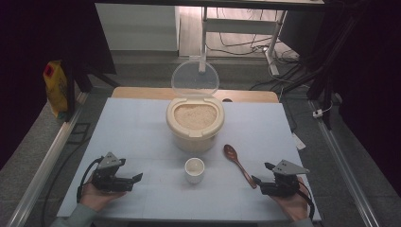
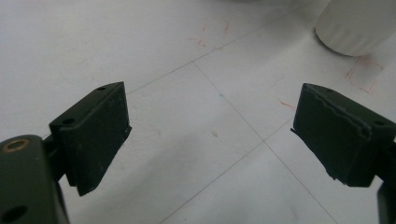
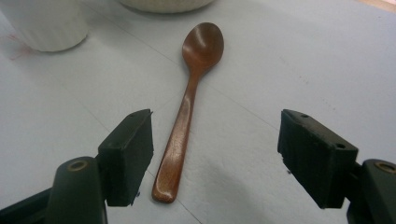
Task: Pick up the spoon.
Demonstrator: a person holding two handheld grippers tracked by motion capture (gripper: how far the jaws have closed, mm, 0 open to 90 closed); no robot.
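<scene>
A cream rice container (image 1: 195, 124), its clear lid (image 1: 195, 78) raised, stands mid-table on the white tabletop (image 1: 142, 123), filled with rice (image 1: 195, 116). Just in front sits a small white cup (image 1: 194, 170); to its right lies a brown wooden spoon (image 1: 239, 165), bowl toward the container. The right gripper (image 1: 263, 174) rests near the spoon's handle, jaws wide apart, holding nothing. The left gripper (image 1: 134, 170), equally spread and empty, rests left of the cup.
</scene>
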